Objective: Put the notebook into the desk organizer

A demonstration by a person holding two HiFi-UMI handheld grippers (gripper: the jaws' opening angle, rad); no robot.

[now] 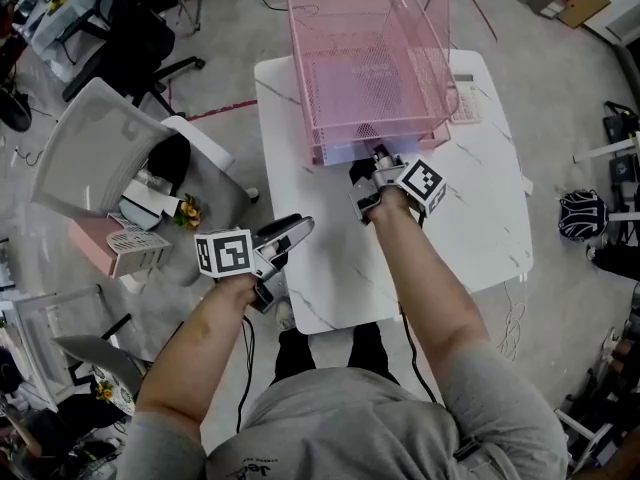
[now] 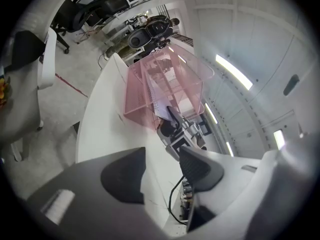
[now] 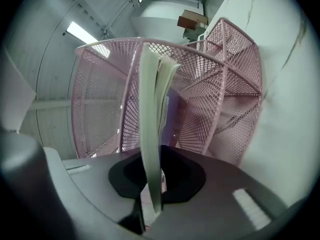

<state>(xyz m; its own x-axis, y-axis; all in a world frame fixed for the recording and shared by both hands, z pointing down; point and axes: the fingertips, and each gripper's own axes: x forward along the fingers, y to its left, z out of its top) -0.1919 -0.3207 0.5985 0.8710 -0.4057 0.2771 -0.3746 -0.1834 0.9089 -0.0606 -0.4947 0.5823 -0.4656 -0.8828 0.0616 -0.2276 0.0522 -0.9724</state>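
A pink mesh desk organizer (image 1: 370, 58) with stacked tiers stands at the far end of the white table (image 1: 470, 218). My right gripper (image 1: 375, 158) is at its open front, shut on the notebook (image 3: 150, 109), which runs edge-on between the pads toward the mesh (image 3: 220, 99). In the left gripper view the pale notebook (image 2: 160, 105) slants into a lower tier of the organizer (image 2: 150, 84), with the right gripper (image 2: 175, 129) behind it. My left gripper (image 1: 290, 233) hovers over the table's near left edge, open (image 2: 162, 169), with nothing between its fingers.
A white office chair (image 1: 110, 148) stands left of the table, with a pink mesh item (image 1: 115, 243) on the floor beside it. A small keypad-like device (image 1: 465, 98) lies right of the organizer. A dark helmet-like object (image 1: 583, 215) sits on the floor at right.
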